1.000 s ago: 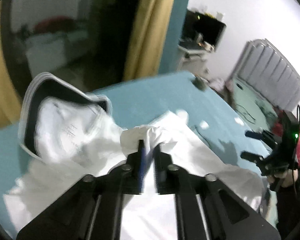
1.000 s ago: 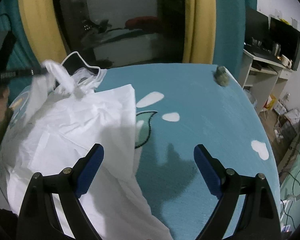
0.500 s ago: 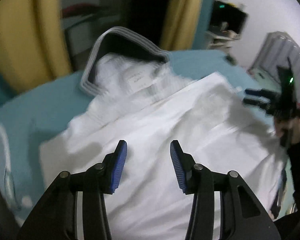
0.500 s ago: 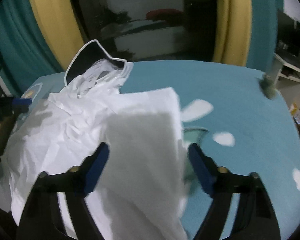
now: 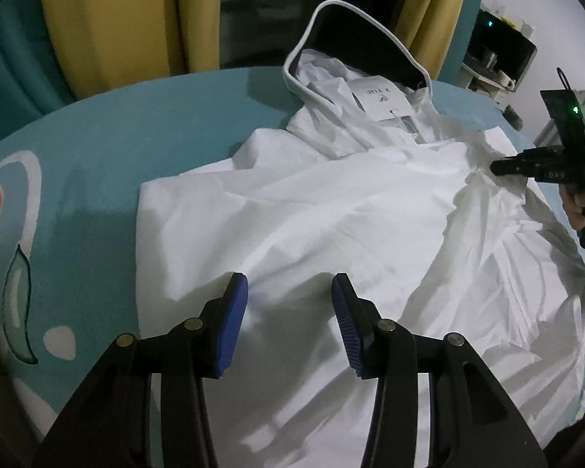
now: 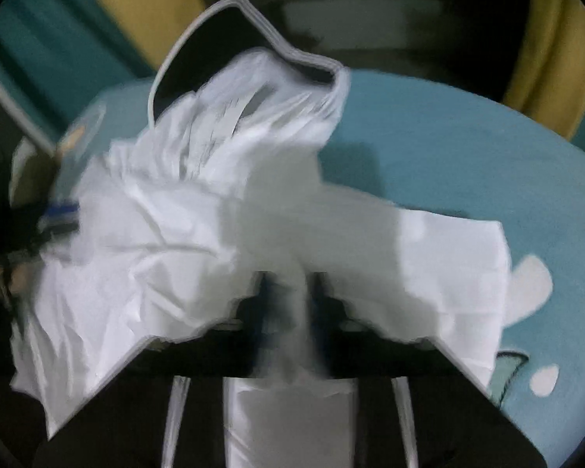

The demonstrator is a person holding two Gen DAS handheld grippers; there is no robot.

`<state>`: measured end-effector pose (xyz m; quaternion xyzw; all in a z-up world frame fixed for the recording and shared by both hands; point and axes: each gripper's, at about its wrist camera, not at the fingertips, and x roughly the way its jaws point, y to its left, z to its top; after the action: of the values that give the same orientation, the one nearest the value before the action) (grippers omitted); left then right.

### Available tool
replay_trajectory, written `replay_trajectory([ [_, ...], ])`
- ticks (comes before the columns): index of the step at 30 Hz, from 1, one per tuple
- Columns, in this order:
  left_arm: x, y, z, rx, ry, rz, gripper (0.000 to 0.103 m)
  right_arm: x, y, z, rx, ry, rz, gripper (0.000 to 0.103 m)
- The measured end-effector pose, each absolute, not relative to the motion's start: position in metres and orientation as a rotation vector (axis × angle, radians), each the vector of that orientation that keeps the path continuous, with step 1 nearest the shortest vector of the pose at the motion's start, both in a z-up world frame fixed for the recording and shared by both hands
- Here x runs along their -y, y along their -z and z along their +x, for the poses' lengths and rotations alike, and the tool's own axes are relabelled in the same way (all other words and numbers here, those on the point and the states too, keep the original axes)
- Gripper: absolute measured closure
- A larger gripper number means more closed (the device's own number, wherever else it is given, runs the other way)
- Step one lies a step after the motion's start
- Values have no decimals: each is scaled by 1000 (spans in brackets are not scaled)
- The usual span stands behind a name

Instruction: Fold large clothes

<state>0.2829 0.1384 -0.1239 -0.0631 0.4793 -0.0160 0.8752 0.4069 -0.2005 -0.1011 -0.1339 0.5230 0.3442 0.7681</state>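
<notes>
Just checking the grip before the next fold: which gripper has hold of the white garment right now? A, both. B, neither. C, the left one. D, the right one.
D: the right gripper is closed on a bunch of the white garment, while the left gripper hovers open above it.

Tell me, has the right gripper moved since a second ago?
Yes. The right gripper, then open beside the white garment over bare teal bedspread, has shifted left onto the garment and shut on its fabric.
</notes>
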Motion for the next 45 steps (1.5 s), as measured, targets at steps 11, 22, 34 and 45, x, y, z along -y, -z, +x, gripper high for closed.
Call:
replay_trajectory([
  [11,-147,130,282,-979,-5,-154,56,191,17,337,-546,-613,-632,95],
  [22,-141,127,273,-991,-40,-133,56,283,97,270,-872,-693,-560,74],
  [34,-123,101,255,-929,31,-104,56,284,76,356,-975,-708,-336,74],
  [45,-146,113,250,-956,-8,-140,56,255,108,377,-1102,-815,-464,73],
])
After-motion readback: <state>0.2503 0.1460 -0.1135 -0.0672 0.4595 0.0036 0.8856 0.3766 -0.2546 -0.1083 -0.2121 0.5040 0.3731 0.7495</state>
